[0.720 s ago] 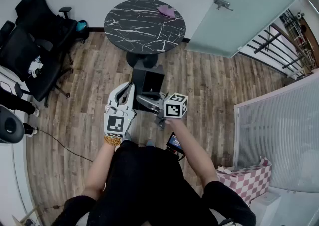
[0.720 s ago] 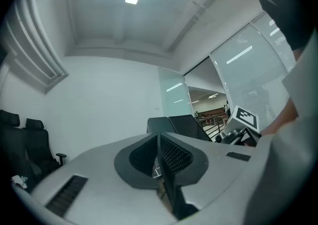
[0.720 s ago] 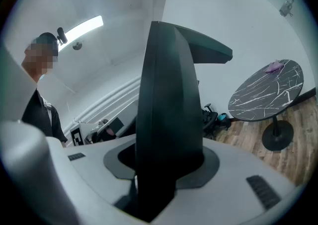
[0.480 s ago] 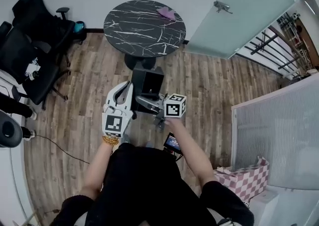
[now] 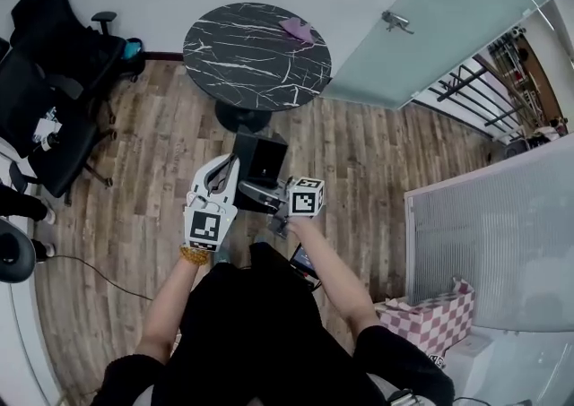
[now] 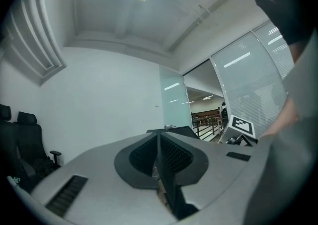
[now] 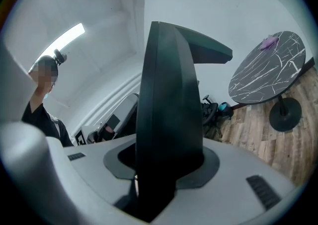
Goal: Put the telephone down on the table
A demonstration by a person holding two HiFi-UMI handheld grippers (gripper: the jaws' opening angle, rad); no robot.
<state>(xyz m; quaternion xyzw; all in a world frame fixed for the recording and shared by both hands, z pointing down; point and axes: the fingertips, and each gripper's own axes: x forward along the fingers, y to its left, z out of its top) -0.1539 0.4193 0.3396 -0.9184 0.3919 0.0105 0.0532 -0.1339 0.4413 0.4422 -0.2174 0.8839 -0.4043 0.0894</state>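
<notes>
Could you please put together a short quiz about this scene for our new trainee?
1. True or false: the left gripper has its jaws apart.
2. What grips the telephone? A the left gripper; B the right gripper; C neither.
3. Fill in: the purple item lies on the round ___.
Key: 1 false, they are together; 2 B; 3 table.

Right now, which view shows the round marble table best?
Head view: the table shows whole from above, a pink thing on its far side. The right gripper view has it small at the right edge, past the held telephone. The left gripper view does not show it.
</notes>
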